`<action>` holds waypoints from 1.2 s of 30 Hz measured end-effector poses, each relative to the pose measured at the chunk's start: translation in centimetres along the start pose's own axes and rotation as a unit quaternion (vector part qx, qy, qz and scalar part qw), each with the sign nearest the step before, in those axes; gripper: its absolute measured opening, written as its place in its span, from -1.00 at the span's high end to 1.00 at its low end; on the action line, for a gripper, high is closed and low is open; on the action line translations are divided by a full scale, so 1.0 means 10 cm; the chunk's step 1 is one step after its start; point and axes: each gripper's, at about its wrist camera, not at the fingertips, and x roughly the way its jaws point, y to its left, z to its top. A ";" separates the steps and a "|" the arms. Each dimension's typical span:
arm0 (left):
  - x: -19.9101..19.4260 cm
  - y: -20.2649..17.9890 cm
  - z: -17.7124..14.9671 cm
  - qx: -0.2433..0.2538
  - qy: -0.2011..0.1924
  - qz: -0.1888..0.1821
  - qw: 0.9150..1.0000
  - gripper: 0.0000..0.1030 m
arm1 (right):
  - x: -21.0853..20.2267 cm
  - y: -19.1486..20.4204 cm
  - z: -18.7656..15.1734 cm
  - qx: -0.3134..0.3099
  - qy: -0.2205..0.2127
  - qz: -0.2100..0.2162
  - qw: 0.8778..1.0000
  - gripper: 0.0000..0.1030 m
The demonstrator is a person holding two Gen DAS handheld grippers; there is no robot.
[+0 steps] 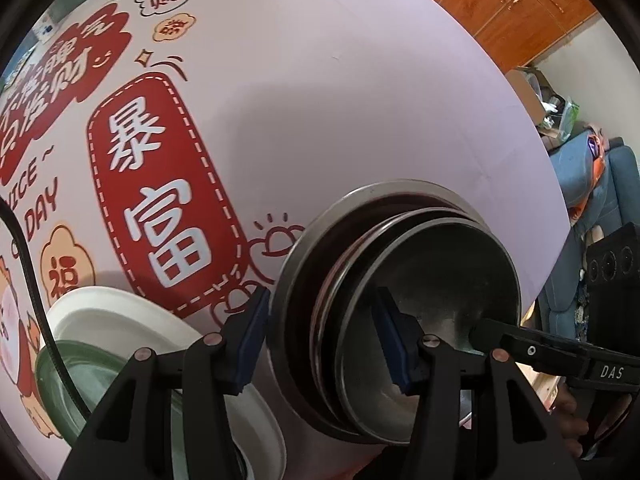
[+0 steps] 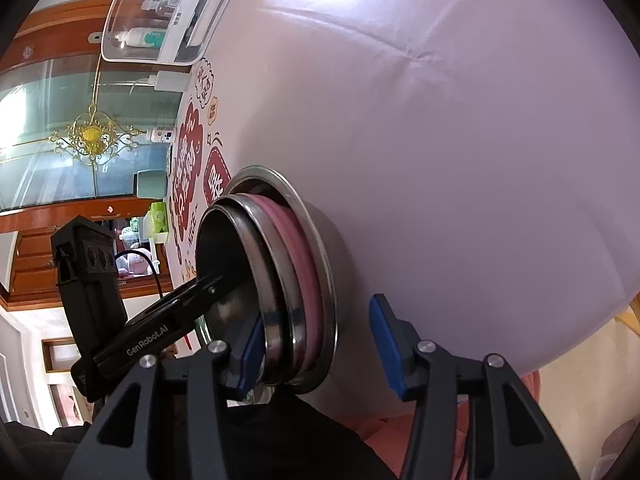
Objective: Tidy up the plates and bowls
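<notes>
A stack of nested steel bowls point(image 1: 400, 288) with a pink bowl point(image 2: 304, 280) among them stands on the pale tablecloth point(image 1: 340, 100) near the table edge. My left gripper point(image 1: 324, 344) is open, its jaws straddling the stack's rims, one pad point(image 1: 252, 340) outside and one pad point(image 1: 396, 348) inside the top bowl. My right gripper point(image 2: 320, 348) is open, also straddling the stack point(image 2: 280, 280), its left pad point(image 2: 252, 352) at the inner rims and its right pad point(image 2: 388, 348) outside. A white plate point(image 1: 120, 320) holding a green plate point(image 1: 100, 384) lies to the left.
The tablecloth carries red printed signs point(image 1: 160, 208). A clear-lidded white box point(image 2: 160, 20) and a charger point(image 2: 168, 80) sit at the table's far end. Wooden cabinets point(image 1: 520, 8) and a blue sofa point(image 1: 588, 184) lie beyond the table edge.
</notes>
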 end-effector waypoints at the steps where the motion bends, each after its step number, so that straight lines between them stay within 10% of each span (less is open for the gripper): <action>1: 0.01 -0.01 0.00 0.003 0.002 -0.001 1.000 0.00 | 0.00 0.00 0.00 0.001 0.000 0.001 1.000 0.07; 36: -0.13 -0.04 -0.12 -0.043 -0.014 -0.022 0.999 -0.01 | -0.01 0.25 -0.03 -0.068 0.029 -0.037 0.997 0.34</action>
